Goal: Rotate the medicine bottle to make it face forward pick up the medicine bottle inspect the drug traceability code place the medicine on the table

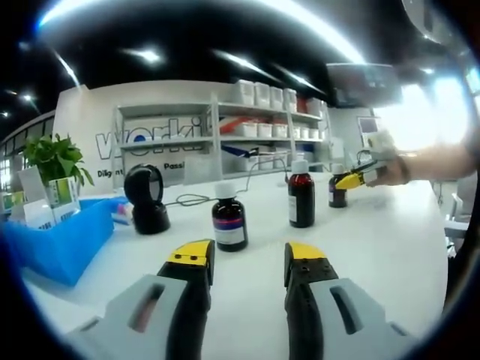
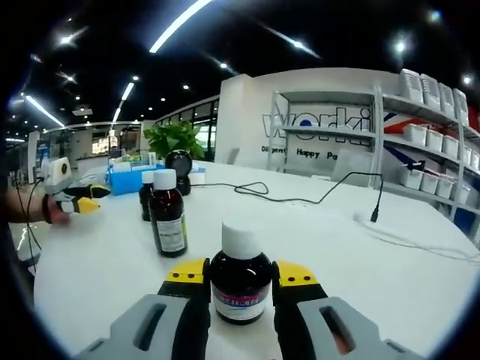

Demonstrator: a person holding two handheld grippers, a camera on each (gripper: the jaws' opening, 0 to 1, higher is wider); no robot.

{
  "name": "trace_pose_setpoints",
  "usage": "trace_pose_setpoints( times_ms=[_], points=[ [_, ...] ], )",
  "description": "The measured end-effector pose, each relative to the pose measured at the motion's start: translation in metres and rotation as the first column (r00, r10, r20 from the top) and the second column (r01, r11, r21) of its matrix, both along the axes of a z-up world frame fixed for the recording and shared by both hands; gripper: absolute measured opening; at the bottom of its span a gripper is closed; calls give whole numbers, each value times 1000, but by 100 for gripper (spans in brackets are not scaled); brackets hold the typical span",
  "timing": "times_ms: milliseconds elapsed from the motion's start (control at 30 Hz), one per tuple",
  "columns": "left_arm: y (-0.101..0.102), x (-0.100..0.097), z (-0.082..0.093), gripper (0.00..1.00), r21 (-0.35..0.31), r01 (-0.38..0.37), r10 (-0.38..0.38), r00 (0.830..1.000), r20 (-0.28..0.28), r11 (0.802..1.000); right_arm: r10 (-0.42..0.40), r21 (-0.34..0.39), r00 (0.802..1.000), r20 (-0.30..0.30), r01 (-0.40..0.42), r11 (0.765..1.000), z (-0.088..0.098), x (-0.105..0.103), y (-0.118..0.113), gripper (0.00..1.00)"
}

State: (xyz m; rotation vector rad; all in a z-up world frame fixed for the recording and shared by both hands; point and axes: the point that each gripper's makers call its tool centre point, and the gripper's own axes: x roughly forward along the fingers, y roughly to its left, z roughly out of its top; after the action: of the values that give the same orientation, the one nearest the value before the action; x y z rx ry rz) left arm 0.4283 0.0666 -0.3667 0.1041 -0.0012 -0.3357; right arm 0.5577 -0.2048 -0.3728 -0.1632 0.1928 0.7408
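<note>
So the right tool (image 2: pixel 240 281) has its yellow-tipped grey jaws on either side of a dark brown glass medicine bottle with a white cap (image 2: pixel 239 276), pads right up against its sides, so it looks pinched. The bottle stands upright on the white round desk (image 2: pixel 330 240), its white label with a purple band turned toward the camera. A bit further out to the left is a second brown bottle with a white cap (image 2: pixel 168 213), label toward us, and just behind that a third, smaller brown bottle (image 2: pixel 146 196).

Far left in the right gripper view you can see the left tool (image 2: pixel 81 198) held in a person's hand (image 2: pixel 54 211), well apart from the bottles.

In the left gripper view, the left tool (image 1: pixel 247 259) has its jaws spread with nothing between them, hovering over bare desk. Ahead of it sits the nearest brown bottle (image 1: pixel 229 217), then another (image 1: pixel 301 193) to the right, then the one by the right tool (image 1: pixel 352 179). A black round stand-like object (image 1: pixel 146 199) and a blue plastic bin (image 1: pixel 60 240) sit left, with a potted green plant (image 1: pixel 52 161) behind. A black cable (image 2: pixel 300 196) snakes across the desk, and white shelves with boxes (image 2: pixel 420 135) line the wall.
</note>
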Motion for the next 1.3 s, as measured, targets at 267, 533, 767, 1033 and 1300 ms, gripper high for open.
trace_pose_setpoints(
  times_ms=[267, 533, 767, 1033, 1300],
  points=[
    [0, 0, 0, 29, -3, -1, 1, 1000, 0, 1000, -98, -2, 995, 2, 98, 995, -1, 0, 0, 27],
    [0, 0, -1, 29, 3, 0, 0, 1000, 0, 1000, -186, -1, 982, 22, 186, 983, -1, 2, -4, 27],
    [-1, 0, 0, 29, 3, 2, -2, 1000, 1, 1000, -251, 6, 968, 20, 251, 968, -3, 5, -7, 27],
    [0, -1, 1, 28, -2, -2, 2, 1000, 4, 1000, -265, -2, 964, 26, 265, 964, -4, 5, -8, 28],
    [0, -1, 1, 28, -1, -5, 5, 1000, 3, 1000, -193, 89, 981, -30, 195, 977, -5, 5, -10, 35]
  ],
)
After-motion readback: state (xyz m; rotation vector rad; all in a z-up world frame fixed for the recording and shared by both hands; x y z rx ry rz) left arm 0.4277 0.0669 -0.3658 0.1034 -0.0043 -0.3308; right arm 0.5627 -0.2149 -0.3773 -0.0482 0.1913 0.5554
